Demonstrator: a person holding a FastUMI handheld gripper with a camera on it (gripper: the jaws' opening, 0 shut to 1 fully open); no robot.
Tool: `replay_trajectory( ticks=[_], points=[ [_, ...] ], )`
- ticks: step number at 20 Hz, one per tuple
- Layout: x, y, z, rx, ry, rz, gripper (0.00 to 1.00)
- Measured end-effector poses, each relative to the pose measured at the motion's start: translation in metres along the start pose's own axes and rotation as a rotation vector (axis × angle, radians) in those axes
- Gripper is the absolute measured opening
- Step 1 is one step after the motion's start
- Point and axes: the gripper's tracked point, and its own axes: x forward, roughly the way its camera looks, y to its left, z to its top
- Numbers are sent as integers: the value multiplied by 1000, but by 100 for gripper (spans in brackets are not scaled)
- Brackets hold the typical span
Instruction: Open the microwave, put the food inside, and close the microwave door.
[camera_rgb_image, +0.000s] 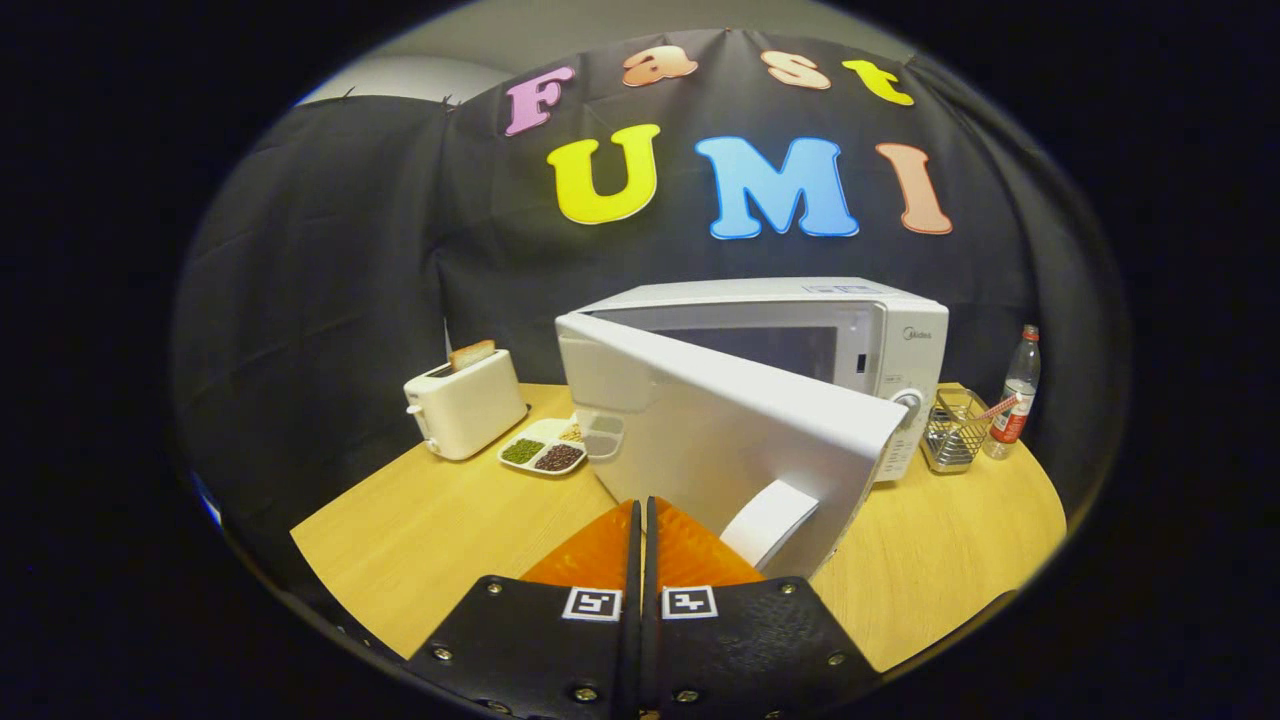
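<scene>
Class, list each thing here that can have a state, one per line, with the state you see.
Microwave: door swung open.
Toaster: bread standing up in its slot.
Divided tray: filled with food, on the table.
Bottle: upright, capped.
Wire basket: upright.
Gripper: shut, holding nothing.

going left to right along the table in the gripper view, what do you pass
toaster with a slice of bread in it → divided plate of food → microwave with its door swung open → wire basket → bottle. The gripper sits shut, in front of the door.
</scene>
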Motion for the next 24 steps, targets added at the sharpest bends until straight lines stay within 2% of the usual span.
replay_trajectory(
  ticks=[12, 24],
  points=[
    [60, -93, 26, 52, -13, -156, 1],
    [123, -143, 38, 67, 6, -241, 1]
  ],
)
